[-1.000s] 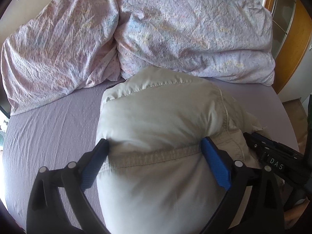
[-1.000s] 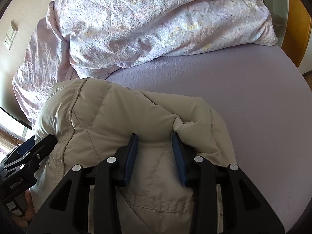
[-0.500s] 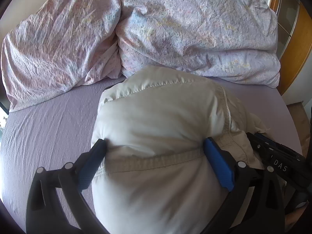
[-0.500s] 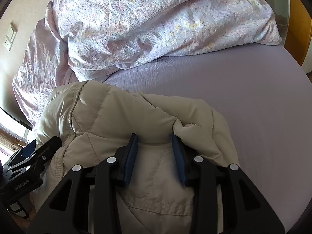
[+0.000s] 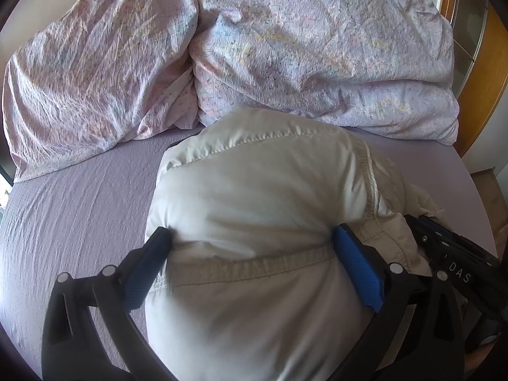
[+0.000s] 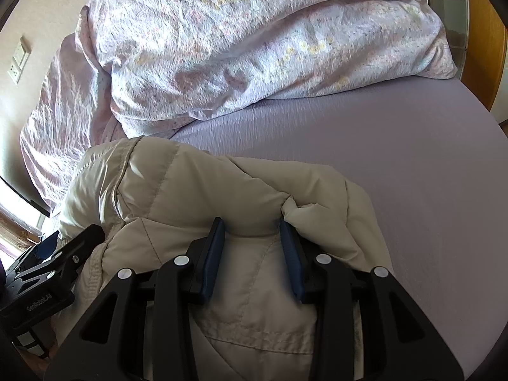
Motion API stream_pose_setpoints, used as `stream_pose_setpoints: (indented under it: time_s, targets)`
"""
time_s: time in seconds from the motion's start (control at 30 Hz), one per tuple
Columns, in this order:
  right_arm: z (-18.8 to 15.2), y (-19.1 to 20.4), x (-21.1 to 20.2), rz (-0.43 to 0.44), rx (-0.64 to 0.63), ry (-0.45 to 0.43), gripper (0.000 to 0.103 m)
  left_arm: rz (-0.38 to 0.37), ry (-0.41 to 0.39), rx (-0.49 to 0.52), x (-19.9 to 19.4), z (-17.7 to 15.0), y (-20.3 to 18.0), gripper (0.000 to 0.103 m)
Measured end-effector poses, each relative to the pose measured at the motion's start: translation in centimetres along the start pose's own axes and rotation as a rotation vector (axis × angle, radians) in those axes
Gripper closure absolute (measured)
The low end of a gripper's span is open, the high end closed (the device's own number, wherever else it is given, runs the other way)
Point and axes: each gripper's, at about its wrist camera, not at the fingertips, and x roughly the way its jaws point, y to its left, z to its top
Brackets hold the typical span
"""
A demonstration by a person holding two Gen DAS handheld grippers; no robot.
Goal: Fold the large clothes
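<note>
Beige puffer jacket (image 5: 263, 209) bundled on the lavender bed sheet (image 5: 73, 197). Left tool (image 5: 254, 247), spread wide, straddles the jacket's bulk; right tool (image 6: 252, 233), narrower, pinches a padded fold. Rumpled floral duvet (image 5: 285, 47) lies beyond both tools.

Lilac bed sheet (image 5: 79, 197), crumpled floral duvet (image 5: 317, 57), wooden wardrobe (image 5: 489, 73), daylight

A bed (image 5: 79, 197) covered in a lilac fitted sheet fills both views. Two rumpled floral duvets lie bunched across the upper frame, the left duvet (image 5: 95, 73) pressed against the right duvet (image 5: 317, 54). A puffy beige jacket (image 5: 260, 209) rests on the sheet at lower centre, its far edge touching the bedding.
</note>
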Motion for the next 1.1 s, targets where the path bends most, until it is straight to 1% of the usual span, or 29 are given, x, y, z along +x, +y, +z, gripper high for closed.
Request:
stream_pose_setpoints:
  time_s: [0.4, 0.87, 1.1]
  targets:
    - [-0.4, -0.2, -0.1, 0.008, -0.002, -0.05, 0.065, 0.002, -0.03, 0.001, 0.1, -0.2, 0.0, 0.002]
    - [-0.5, -0.2, 0.1, 0.007, -0.011, -0.068, 0.065, 0.011, -0.055, -0.002, 0.7, -0.2, -0.1, 0.002]
    - [-0.3, -0.2, 0.2, 0.006, -0.009, -0.063, 0.065, 0.016, -0.058, 0.005, 1.0, -0.1, -0.1, 0.002]
